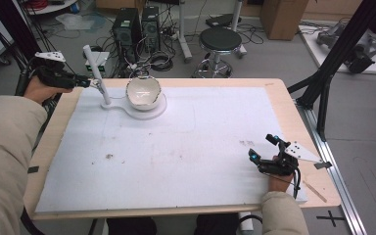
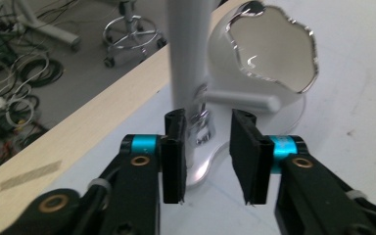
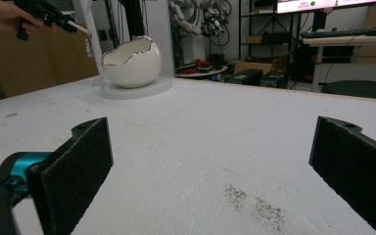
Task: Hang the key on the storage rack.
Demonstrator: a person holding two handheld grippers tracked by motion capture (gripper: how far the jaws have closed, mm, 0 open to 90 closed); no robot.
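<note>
Left gripper (image 1: 89,82) at the white post (image 1: 98,73), jaws parted either side of it, one pad touching, not clamped. Egg-shaped bowl (image 1: 143,92) sits just right of the post on the same base. Right gripper (image 1: 263,148) well right of post, jaws wide apart, empty.

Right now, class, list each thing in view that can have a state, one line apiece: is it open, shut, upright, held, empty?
Left gripper: open, jaws either side of the post.
Right gripper: open, holding nothing.
White post: standing upright on its base.
Egg-shaped bowl: on the white base, looks empty.
</note>
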